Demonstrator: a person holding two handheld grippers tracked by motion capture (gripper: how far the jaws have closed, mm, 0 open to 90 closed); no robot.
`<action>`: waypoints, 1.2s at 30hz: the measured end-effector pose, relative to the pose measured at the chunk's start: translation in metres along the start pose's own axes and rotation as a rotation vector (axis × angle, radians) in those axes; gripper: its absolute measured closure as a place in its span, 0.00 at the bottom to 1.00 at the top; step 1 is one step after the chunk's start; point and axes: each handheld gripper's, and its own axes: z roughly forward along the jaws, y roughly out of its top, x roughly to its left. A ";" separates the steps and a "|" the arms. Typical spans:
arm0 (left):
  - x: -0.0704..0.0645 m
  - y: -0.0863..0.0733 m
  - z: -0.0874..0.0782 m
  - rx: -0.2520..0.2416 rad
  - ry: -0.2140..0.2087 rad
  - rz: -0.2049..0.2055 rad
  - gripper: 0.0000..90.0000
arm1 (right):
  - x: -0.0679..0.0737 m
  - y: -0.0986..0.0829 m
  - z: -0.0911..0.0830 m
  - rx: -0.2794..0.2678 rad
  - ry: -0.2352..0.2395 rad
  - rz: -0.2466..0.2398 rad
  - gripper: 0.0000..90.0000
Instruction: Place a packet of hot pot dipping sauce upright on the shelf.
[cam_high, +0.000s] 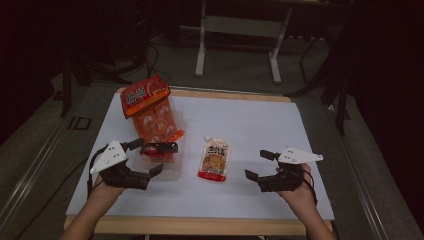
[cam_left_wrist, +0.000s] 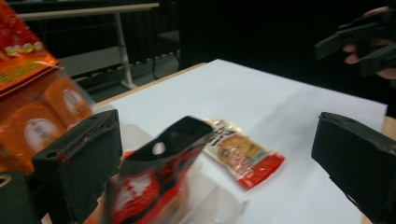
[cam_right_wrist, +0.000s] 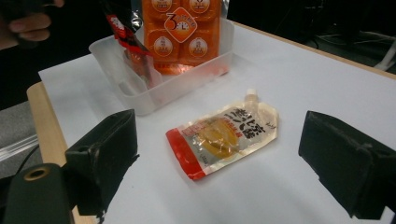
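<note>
A dim lab or studio: a white-topped table (cam_high: 250, 120) on grey carpet, a metal-legged desk (cam_high: 240, 30) and floor cables (cam_high: 145, 62) behind.

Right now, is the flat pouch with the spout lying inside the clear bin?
No, the pouch lies flat on the white table, apart from the bin, between the open jaws of the right gripper.

White-topped table (cam_high: 260, 120) with wooden edge, mid-frame. Directly on it: clear plastic tub (cam_high: 172, 170) left of centre, holding packets, and flat sauce pouch (cam_high: 215, 159) just right of the tub.
</note>
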 end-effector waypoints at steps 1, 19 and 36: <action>-0.004 0.000 0.000 -0.005 -0.009 0.003 0.03 | -0.001 0.001 0.001 -0.004 0.002 -0.001 0.13; -0.062 -0.044 0.013 0.056 -0.104 -0.032 0.03 | -0.015 0.011 0.025 0.015 -0.032 -0.018 0.18; -0.070 -0.062 0.020 0.065 -0.102 -0.046 0.03 | -0.043 0.008 0.081 0.092 -0.032 -0.001 0.37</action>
